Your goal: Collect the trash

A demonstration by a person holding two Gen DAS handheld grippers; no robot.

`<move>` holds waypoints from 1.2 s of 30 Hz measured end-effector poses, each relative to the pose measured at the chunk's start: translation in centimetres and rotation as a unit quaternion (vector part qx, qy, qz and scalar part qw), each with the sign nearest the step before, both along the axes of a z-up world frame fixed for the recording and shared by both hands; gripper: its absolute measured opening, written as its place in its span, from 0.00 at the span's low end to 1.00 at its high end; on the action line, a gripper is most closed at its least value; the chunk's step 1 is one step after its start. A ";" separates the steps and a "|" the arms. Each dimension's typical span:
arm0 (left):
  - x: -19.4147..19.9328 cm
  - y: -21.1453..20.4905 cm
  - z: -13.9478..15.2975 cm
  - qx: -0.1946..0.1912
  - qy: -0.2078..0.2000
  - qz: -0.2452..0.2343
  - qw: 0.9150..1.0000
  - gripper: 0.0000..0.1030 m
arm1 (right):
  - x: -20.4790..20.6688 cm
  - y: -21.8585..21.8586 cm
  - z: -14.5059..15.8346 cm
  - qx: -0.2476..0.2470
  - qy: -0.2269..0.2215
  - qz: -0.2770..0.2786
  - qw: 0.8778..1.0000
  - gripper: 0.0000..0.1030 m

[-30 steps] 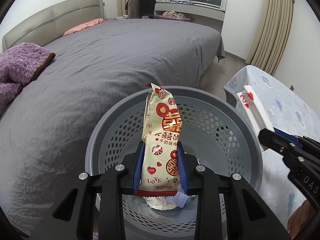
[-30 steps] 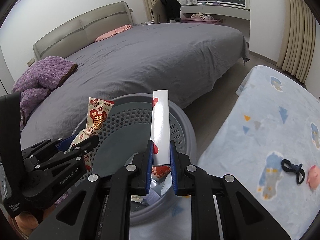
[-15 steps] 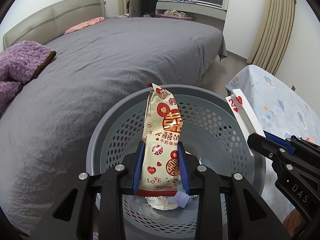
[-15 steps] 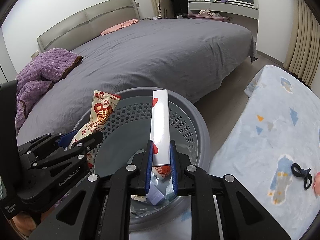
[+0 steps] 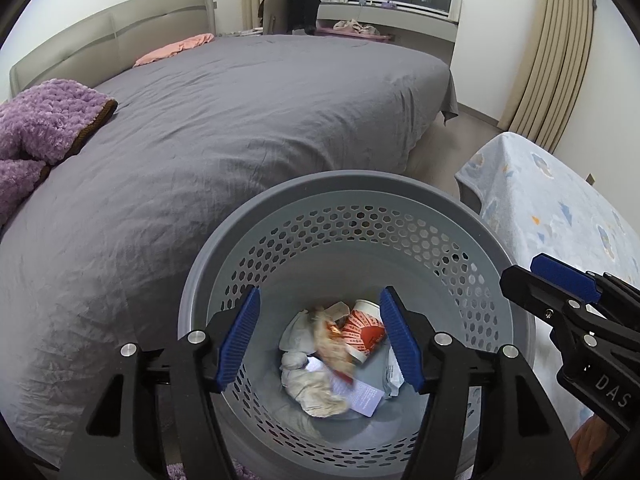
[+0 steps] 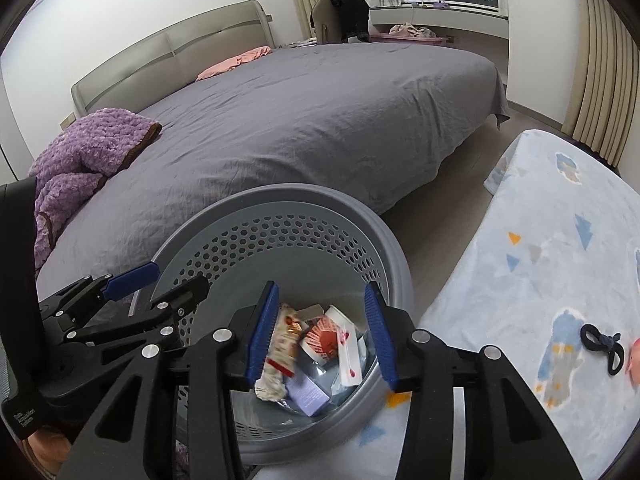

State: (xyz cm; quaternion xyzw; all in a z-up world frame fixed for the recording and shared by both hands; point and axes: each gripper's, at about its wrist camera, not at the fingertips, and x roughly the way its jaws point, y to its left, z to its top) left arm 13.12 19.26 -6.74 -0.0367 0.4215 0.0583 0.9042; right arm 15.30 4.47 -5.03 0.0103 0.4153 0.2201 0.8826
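Note:
A grey perforated trash basket (image 5: 400, 192) stands beside the bed; it also shows in the right wrist view (image 6: 392, 240). My left gripper (image 5: 320, 340) is open and empty above it. My right gripper (image 6: 322, 336) is open and empty above it too, and its fingers (image 5: 560, 280) show at the right of the left wrist view. The red and cream snack wrapper (image 5: 334, 348) is blurred inside the basket and also shows in the right wrist view (image 6: 282, 344). The white playing-card box (image 6: 347, 354) lies in the basket on a red paper cup (image 5: 364, 334) and crumpled paper (image 5: 312, 388).
A large bed with a grey cover (image 5: 240, 120) lies behind the basket, with a purple blanket (image 5: 40, 120) at its left. A pale blue patterned surface (image 6: 560, 280) is at the right, holding a black hair tie (image 6: 602, 346) and a pink item (image 6: 634, 360).
Both grippers have opened. The snack wrapper has left the left gripper and the card box has left the right gripper; both are now down in the basket.

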 end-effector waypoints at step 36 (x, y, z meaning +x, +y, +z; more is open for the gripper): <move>-0.2 -0.3 0.5 0.005 -0.013 0.004 1.000 0.88 | -0.6 -2.1 -0.5 0.000 0.008 -0.030 1.000 0.50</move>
